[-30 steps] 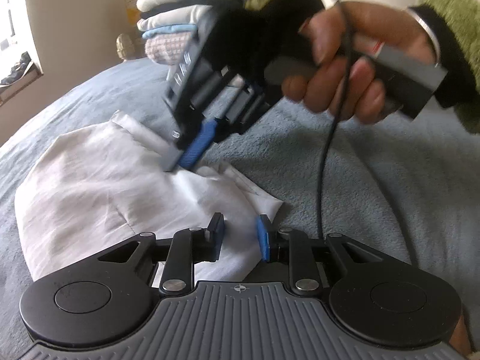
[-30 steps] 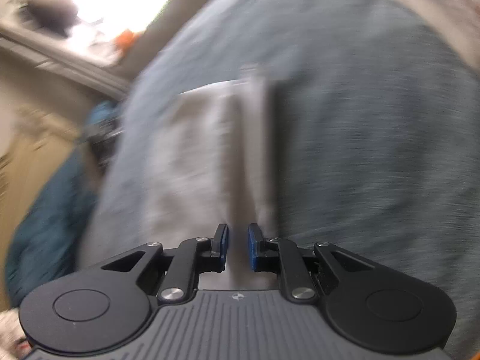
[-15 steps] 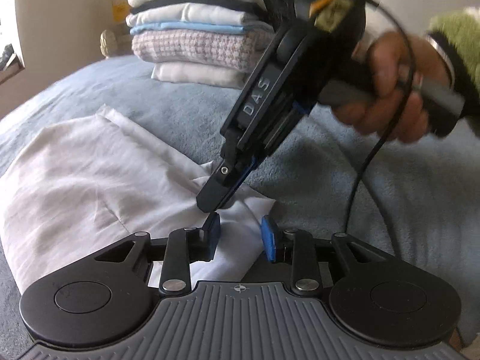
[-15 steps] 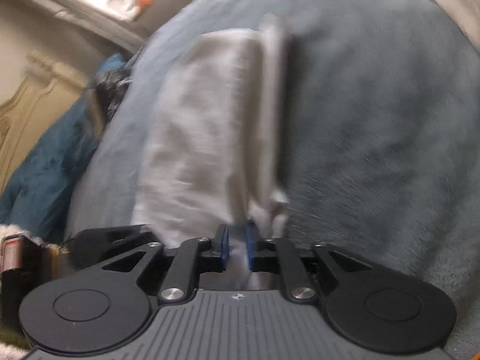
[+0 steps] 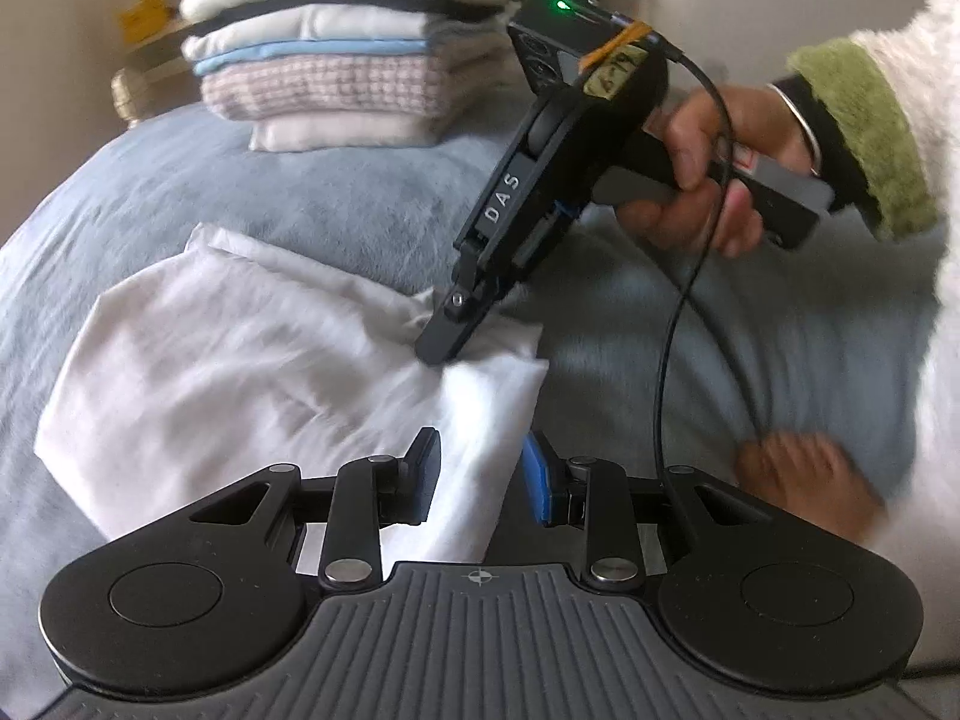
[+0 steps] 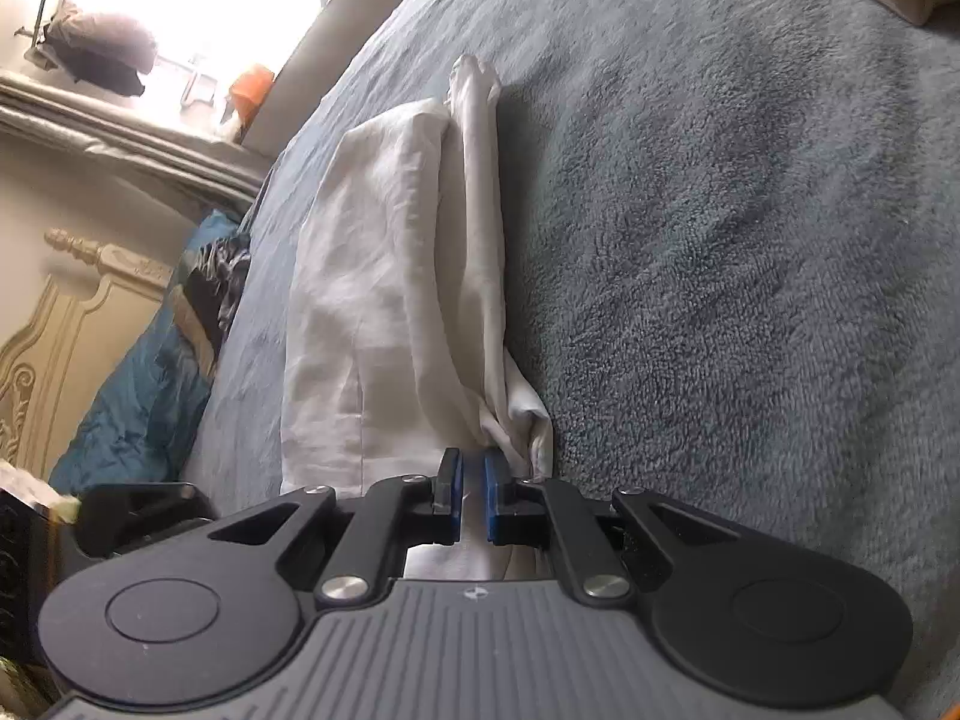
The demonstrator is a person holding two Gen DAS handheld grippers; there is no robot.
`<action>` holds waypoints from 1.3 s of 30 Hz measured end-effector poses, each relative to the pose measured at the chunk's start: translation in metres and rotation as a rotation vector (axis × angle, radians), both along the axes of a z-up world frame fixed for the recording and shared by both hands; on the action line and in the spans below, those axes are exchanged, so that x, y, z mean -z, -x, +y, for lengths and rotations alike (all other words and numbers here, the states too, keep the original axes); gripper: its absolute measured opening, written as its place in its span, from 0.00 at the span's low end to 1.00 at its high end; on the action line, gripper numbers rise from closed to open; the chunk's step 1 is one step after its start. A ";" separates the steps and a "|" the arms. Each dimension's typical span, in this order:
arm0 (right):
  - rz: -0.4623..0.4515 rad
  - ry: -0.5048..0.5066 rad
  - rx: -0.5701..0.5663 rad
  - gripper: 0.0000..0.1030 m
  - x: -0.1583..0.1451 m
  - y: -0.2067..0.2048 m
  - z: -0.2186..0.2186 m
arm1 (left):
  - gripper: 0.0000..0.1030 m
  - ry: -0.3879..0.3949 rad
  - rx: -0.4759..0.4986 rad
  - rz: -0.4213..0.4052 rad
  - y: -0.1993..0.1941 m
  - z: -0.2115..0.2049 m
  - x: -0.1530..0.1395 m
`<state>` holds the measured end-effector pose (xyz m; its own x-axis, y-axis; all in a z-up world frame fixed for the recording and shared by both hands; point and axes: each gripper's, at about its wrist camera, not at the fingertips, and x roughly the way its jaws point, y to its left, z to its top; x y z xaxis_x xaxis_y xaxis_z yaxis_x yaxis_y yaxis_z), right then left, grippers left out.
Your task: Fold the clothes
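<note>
A white garment (image 5: 240, 372) lies partly folded on the blue-grey blanket (image 5: 300, 204). In the left wrist view my right gripper (image 5: 447, 339) points down at the garment's near right corner, shut on a pinch of cloth. The right wrist view shows the same grip: the blue pads of the right gripper (image 6: 473, 468) stand close together with white fabric of the garment (image 6: 372, 276) bunched between them. My left gripper (image 5: 480, 462) hovers just in front, open. A strip of the garment's edge lies between its fingers, with a gap at the right pad.
A stack of folded clothes (image 5: 336, 78) sits at the far side of the bed. A hand (image 5: 714, 180) in a green cuff holds the right gripper, with a black cable (image 5: 666, 390) hanging from it. Teal bedding (image 6: 138, 396) and a cream headboard (image 6: 60, 336) lie beyond the bed's left edge.
The right gripper came down onto the garment's near corner and shut on it. The left gripper rose and pulled back, with its jaws slightly wider.
</note>
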<state>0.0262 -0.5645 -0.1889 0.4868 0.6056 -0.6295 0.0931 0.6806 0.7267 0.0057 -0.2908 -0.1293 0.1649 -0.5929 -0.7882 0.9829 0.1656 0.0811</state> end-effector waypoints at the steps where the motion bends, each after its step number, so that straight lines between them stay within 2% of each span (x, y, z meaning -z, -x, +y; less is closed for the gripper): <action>1: -0.006 0.012 0.006 0.06 -0.001 0.001 0.002 | 0.29 -0.014 0.017 -0.005 -0.001 0.002 -0.003; 6: -0.037 0.106 0.011 0.06 -0.011 0.006 0.015 | 0.29 -0.030 0.038 -0.071 0.002 0.019 -0.007; 10: -0.062 0.206 -0.021 0.06 -0.020 0.008 0.026 | 0.29 -0.022 -0.040 -0.112 0.002 0.038 -0.002; 15: -0.088 0.310 -0.049 0.06 -0.027 0.010 0.042 | 0.29 0.043 -0.171 -0.171 0.005 0.057 0.009; 19: -0.093 0.355 -0.040 0.06 -0.030 0.013 0.051 | 0.29 0.134 -0.310 -0.120 -0.007 0.071 0.006; 21: -0.095 0.375 -0.036 0.07 -0.032 0.014 0.055 | 0.29 0.151 -0.357 -0.093 -0.012 0.074 0.007; 23: -0.097 0.382 -0.026 0.07 -0.031 0.015 0.057 | 0.29 0.143 -0.354 -0.092 -0.011 0.074 0.011; 28: -0.087 0.348 0.025 0.07 -0.026 0.018 0.053 | 0.32 0.106 -0.329 -0.176 0.001 0.076 0.030; 32: -0.078 0.352 0.045 0.07 -0.026 0.016 0.056 | 0.34 0.143 -0.361 -0.213 0.006 0.081 0.043; 36: -0.074 0.382 0.037 0.07 -0.028 0.014 0.060 | 0.34 0.183 -0.423 -0.152 0.000 0.090 0.037; 39: -0.070 0.391 0.035 0.07 -0.029 0.013 0.061 | 0.36 0.266 -0.455 -0.100 -0.008 0.107 0.019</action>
<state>0.0135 -0.5032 -0.1601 0.5531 0.3088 -0.7738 0.0804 0.9046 0.4185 0.0133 -0.1841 -0.1486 0.5182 -0.6215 -0.5876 0.7968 0.6004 0.0678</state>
